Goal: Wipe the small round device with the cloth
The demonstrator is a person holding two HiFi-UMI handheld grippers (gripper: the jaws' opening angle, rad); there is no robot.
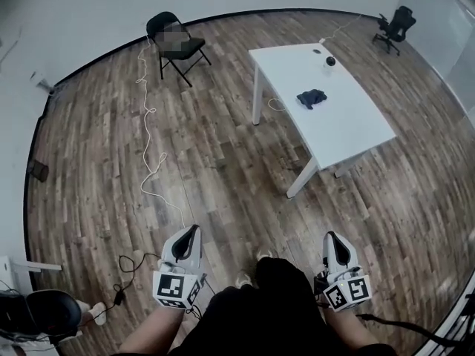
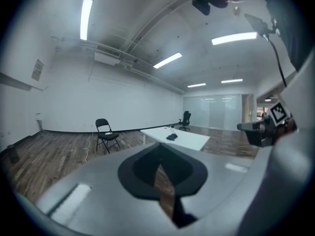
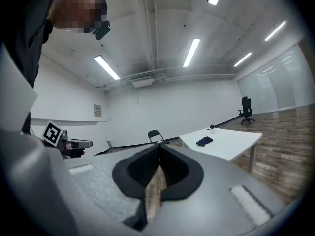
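A white table [image 1: 349, 117] stands far ahead on the wood floor. On it lies a dark crumpled cloth [image 1: 312, 97], and a small round dark device [image 1: 330, 61] sits near the far end. Both grippers are held low and close to the person's body, well short of the table. My left gripper [image 1: 193, 230] is shut with nothing in it, and my right gripper [image 1: 331, 236] is shut and empty too. The left gripper view shows the table [image 2: 184, 140] and cloth [image 2: 172, 136] small and distant. In the right gripper view the cloth [image 3: 204, 141] and device [image 3: 212, 127] appear beyond the closed jaws.
A black folding chair [image 1: 176, 43] stands by the far wall, left of the table. A black office chair [image 1: 393, 27] is at the far right. A white cable [image 1: 152, 124] trails across the floor. Dark cables [image 1: 122, 273] and a black object [image 1: 44, 314] lie at my lower left.
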